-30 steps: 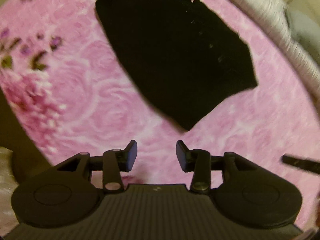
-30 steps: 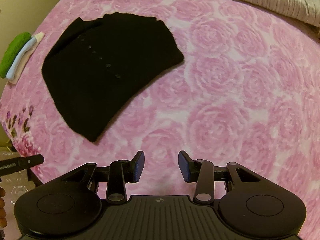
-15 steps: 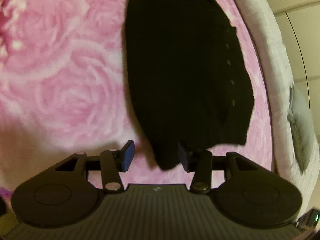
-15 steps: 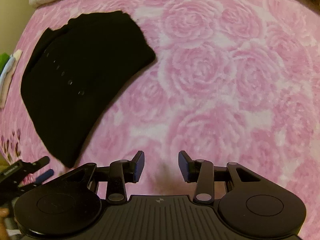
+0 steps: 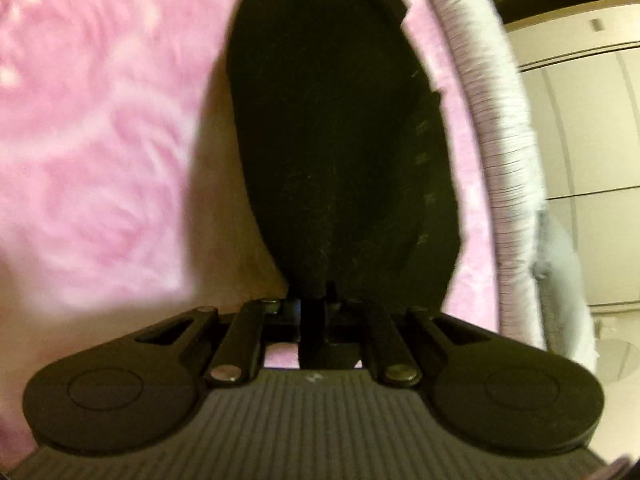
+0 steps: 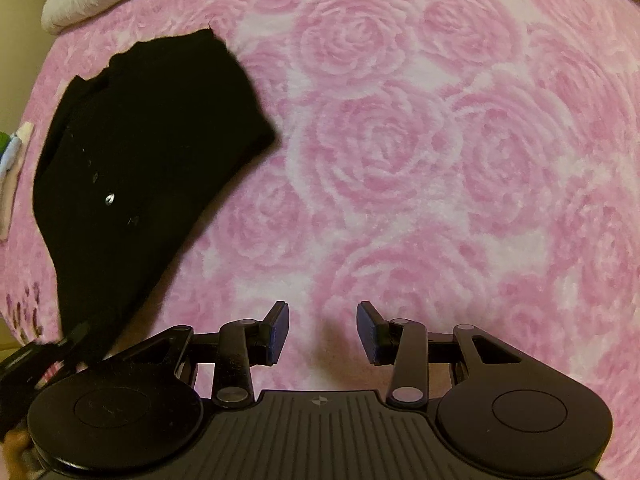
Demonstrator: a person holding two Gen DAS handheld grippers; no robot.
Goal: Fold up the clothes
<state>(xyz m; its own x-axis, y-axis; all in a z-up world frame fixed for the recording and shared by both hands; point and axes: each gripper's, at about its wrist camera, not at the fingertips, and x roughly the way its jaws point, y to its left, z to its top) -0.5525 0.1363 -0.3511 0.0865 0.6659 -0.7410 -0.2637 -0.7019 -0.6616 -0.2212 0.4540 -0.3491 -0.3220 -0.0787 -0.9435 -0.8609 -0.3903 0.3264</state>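
Observation:
A black buttoned garment [image 6: 144, 152] lies folded on a pink rose-patterned blanket [image 6: 400, 140], at the left of the right wrist view. In the left wrist view the same black garment [image 5: 332, 132] fills the middle, and my left gripper [image 5: 316, 304] is shut on its near corner. The left gripper [image 6: 44, 356] also shows at the garment's lower tip in the right wrist view. My right gripper [image 6: 323, 330] hangs open over bare blanket, to the right of the garment, with nothing between its fingers.
A white ribbed cover [image 5: 504, 132] runs along the blanket's far edge, with pale cabinet doors [image 5: 592, 120] beyond it. Small folded green, blue and white cloths [image 6: 12, 152] lie at the blanket's left edge. A hand [image 6: 16, 440] shows at the lower left.
My left gripper moved forward onto the garment's near corner and shut on it. The right gripper came closer to the blanket and stayed open.

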